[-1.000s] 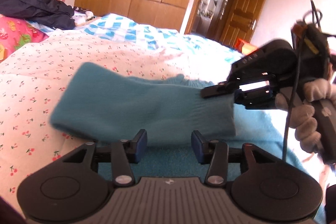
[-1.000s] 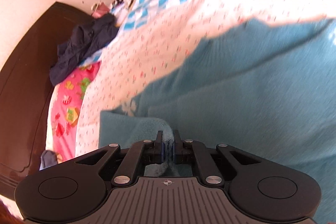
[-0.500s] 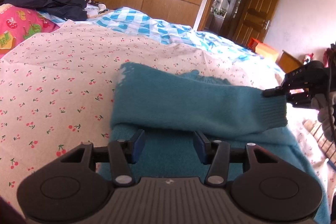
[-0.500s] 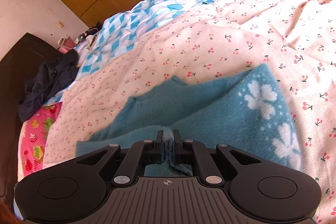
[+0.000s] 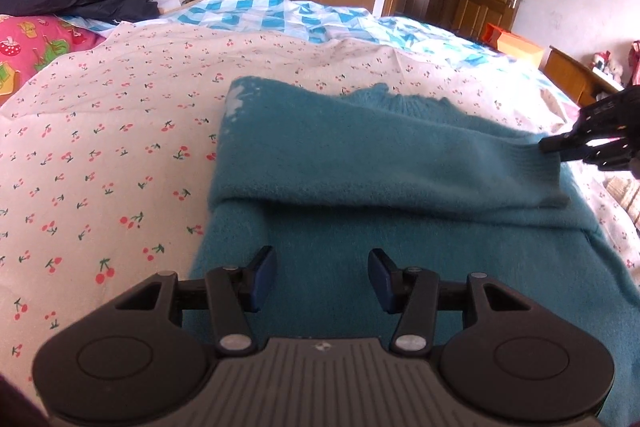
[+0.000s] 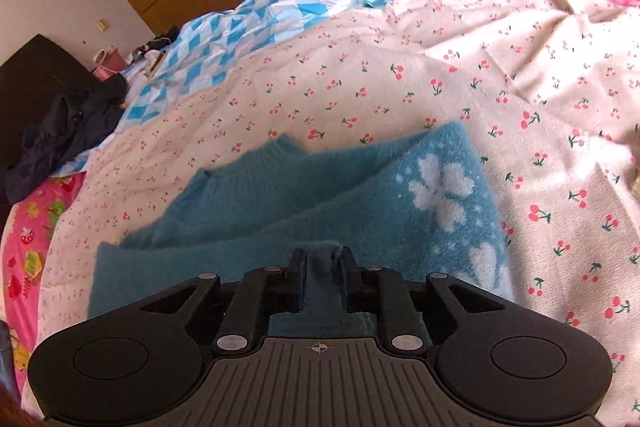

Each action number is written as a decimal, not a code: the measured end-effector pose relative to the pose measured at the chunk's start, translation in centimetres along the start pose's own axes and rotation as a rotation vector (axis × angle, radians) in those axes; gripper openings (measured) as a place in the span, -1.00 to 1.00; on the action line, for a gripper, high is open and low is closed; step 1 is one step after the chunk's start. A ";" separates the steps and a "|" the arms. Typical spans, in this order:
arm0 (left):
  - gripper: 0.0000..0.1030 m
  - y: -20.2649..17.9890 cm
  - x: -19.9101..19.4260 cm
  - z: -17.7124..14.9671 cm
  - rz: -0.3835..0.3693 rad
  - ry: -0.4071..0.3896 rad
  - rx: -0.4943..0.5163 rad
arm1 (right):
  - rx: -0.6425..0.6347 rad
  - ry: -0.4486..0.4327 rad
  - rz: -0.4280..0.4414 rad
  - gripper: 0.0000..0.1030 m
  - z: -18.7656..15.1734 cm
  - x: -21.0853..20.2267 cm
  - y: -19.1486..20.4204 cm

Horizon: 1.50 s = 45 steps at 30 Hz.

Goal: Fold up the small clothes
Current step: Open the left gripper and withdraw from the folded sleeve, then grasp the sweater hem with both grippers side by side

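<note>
The right gripper (image 6: 322,269) is pointing down at a teal sweater (image 6: 256,219), and its jaws are opening with a tuft of the sweater's cuff sitting between them. Just past the jaws, a folded sleeve is lying across the garment; to their right, white flower shapes (image 6: 440,195) are showing on the knit. Beyond the jaws a cherry-print sheet (image 6: 400,87) is spreading out, and far off to their left a dark heap of clothes (image 6: 64,131) is lying.

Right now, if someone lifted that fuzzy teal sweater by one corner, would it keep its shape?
Probably not. The fuzzy teal knitted sweater looks soft: its folded-over sleeve sags onto the body, so it would likely droop. The fluffy knit should grip rather than slide on the cherry-print bedsheet.
</note>
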<state>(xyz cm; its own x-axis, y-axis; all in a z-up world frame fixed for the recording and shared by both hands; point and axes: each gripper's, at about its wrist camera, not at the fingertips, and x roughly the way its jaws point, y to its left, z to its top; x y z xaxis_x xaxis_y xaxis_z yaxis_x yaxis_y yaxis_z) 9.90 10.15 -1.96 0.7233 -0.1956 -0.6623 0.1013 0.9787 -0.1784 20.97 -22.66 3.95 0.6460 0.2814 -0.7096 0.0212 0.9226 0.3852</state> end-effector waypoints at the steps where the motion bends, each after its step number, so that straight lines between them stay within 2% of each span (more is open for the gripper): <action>1: 0.05 -0.2 -0.3 -0.1 0.001 0.016 0.010 | -0.022 0.008 0.016 -0.63 -0.5 -0.3 0.0; 3: 0.06 -0.6 -0.9 -0.4 -0.002 0.047 0.015 | -0.097 0.061 -0.043 -0.63 -1.4 0.3 0.2; 5: 0.06 -0.9 -1.8 -1.0 -0.017 0.084 -0.001 | -0.095 0.109 -0.108 -0.59 -1.8 1.4 -0.4; 8: 0.06 -1.7 -4.1 -2.0 -0.003 0.103 0.002 | -0.007 0.085 -0.038 -0.59 -1.9 0.4 -2.1; 10: 0.07 -2.1 -5.7 -2.6 0.001 0.105 -0.003 | -0.015 0.060 0.005 -0.59 -2.1 -1.0 -2.4; 13: 0.08 -2.4 -6.9 -3.6 0.017 0.125 -0.018 | -0.047 0.031 0.005 -0.59 -2.6 -2.7 -2.5; 15: 0.08 -2.8 -7.3 -4.0 0.036 0.135 -0.015 | -0.035 0.055 0.000 -0.59 -3.3 -3.3 -2.8; 17: 0.08 -3.1 -7.8 -4.3 0.040 0.137 -0.021 | -0.038 0.084 0.032 -0.59 -4.5 -4.5 -2.8; 21: 0.08 -3.5 -9.1 -4.9 0.039 0.137 -0.041 | -0.121 0.123 0.079 -0.59 -8.1 -8.2 -1.5; 24: 0.08 -3.9 -10.1 -5.5 0.078 0.141 -0.040 | -0.174 0.124 0.075 -0.59 -10.2 -11.1 -0.8; 27: 0.08 -3.7 -11.0 -5.6 0.108 0.136 -0.066 | -0.176 0.138 0.065 -0.56 -11.9 -13.2 -1.1; 32: 0.08 -2.8 -12.8 -6.3 0.126 0.201 -0.103 | -0.192 0.202 0.021 -0.53 -15.1 -16.6 -1.8; 34: 0.08 -2.5 -13.6 -6.6 0.141 0.224 -0.102 | -0.194 0.239 0.003 -0.37 -16.4 -17.7 -2.3; 37: 0.08 -2.1 -14.3 -7.3 0.136 0.296 -0.115 | -0.188 0.294 -0.026 -0.35 -18.4 -18.9 -3.0; 40: 0.08 -2.1 -14.6 -8.2 0.135 0.385 -0.115 | -0.187 0.367 -0.046 -0.30 -20.0 -18.9 -3.2; 45: 0.08 -2.2 -14.8 -10.0 0.176 0.465 -0.094 | -0.199 0.450 -0.053 -0.29 -21.7 -17.7 -3.1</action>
<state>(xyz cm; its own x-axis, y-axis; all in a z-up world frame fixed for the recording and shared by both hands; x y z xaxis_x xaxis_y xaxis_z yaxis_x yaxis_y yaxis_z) -7.81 10.23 0.95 0.3408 -0.0559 -0.9385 -0.0727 0.9937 -0.0856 -7.04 -24.76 2.53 0.2532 0.2787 -0.9264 -0.1296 0.9587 0.2530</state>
